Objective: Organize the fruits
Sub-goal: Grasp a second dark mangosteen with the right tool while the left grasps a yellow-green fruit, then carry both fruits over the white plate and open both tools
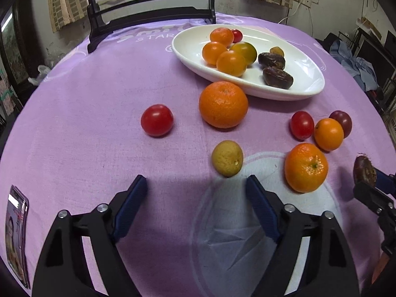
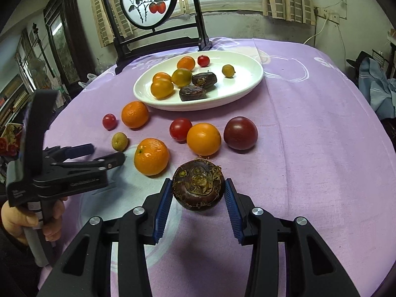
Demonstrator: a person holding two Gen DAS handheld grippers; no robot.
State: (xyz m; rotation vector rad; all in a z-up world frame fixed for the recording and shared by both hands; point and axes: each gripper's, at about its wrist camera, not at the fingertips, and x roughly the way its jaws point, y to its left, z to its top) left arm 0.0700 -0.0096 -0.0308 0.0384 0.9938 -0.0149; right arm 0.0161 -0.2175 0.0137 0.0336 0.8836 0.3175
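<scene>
My right gripper (image 2: 198,193) is shut on a dark brown water chestnut (image 2: 198,188), held just above the purple cloth; it also shows at the right edge of the left wrist view (image 1: 364,170). My left gripper (image 1: 196,185) is open and empty, just short of a small yellow-green fruit (image 1: 227,158). A white oval plate (image 1: 307,81) at the back holds small oranges, a red tomato and dates. Loose on the cloth lie two mandarins (image 1: 223,104) (image 1: 306,167), red tomatoes (image 1: 157,120), an orange tomato (image 2: 203,139) and a dark purple tomato (image 2: 240,133).
A black wooden stand with a round painted panel (image 2: 148,0) stands at the table's far edge behind the plate. A phone (image 1: 16,232) lies on the cloth at the near left. The table edge drops off on the right toward piled clothes (image 2: 381,91).
</scene>
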